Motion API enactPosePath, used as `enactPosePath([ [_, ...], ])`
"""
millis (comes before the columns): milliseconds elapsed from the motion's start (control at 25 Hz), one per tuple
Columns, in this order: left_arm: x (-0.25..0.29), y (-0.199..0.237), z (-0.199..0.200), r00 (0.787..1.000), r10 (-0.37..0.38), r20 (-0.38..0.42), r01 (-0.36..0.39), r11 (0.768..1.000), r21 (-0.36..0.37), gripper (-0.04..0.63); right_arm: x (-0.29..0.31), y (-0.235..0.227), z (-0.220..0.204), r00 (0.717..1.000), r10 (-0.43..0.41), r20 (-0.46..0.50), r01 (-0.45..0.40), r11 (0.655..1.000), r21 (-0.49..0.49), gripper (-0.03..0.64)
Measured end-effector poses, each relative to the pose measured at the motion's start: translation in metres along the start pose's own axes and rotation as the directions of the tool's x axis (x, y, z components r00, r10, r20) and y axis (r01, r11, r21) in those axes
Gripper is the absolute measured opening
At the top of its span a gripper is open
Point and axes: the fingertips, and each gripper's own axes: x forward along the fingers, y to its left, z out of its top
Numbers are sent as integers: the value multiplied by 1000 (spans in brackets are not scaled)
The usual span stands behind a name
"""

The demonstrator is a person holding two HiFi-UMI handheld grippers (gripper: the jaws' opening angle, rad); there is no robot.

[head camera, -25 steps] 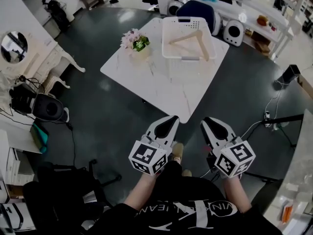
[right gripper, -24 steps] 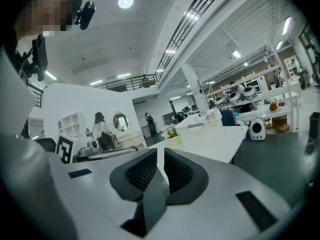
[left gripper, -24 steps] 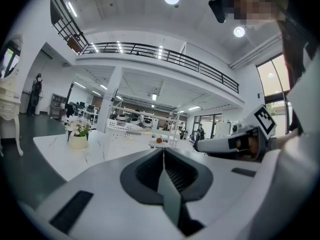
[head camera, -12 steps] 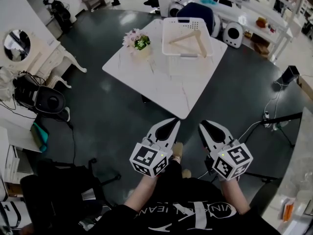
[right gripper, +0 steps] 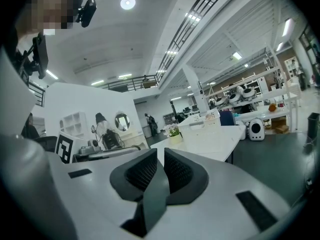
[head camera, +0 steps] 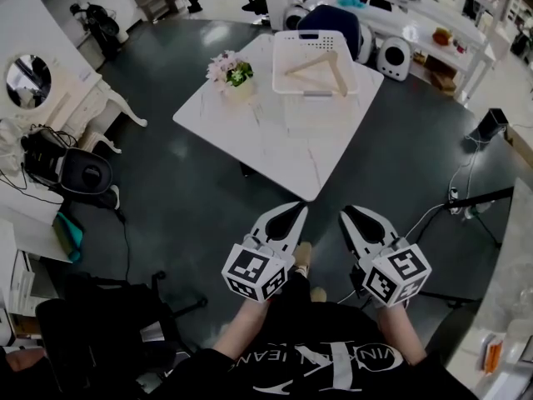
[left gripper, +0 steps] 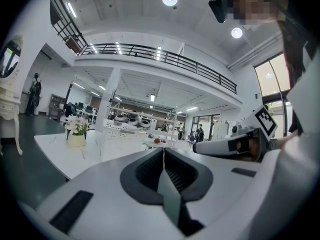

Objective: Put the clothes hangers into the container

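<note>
Both units sit low in front of your body, well apart from the counter: the left gripper [head camera: 293, 212] has its jaws pressed together on nothing, and the right gripper [head camera: 350, 214] has its jaws drawn to a bare slit, likewise empty. Beyond them the counter [head camera: 275, 152] carries a flower pot [head camera: 235, 75] and, at its far edge, the white container [head camera: 281, 65], with one wooden hanger [head camera: 321, 63] lying inside it. No loose hanger shows on the counter, so judge the placing step complete; the next move calls for locating any remaining hanger before you open a gripper and reach
</note>
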Motion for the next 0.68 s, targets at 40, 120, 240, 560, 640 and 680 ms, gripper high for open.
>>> enactPosePath([
  [40,-1,0,-1,1000,0,-2,0,1000,-1,15,-1,0,-1,1000,-4,-3,4,1000,3,60],
  [120,-3,0,-1,1000,2,-5,-2,1000,-4,15,-2,0,-2,1000,-6,-5,6,1000,8,60],
  [240,-4,0,1,1000,7,-5,-7,1000,-4,15,-2,2,-1,1000,0,-5,0,1000,9,60],
  [560,-5,-5,0,1000,16,-9,-16,1000,-4,15,-8,0,-2,1000,5,-1,-5,1000,16,60],
  [640,-6,-6,0,1000,16,-10,-16,1000,-5,15,-10,0,-2,1000,4,-2,-4,1000,19,60],
  [680,-6,-7,0,1000,16,-11,-16,1000,-5,15,-11,0,-2,1000,4,-2,-4,1000,22,60],
])
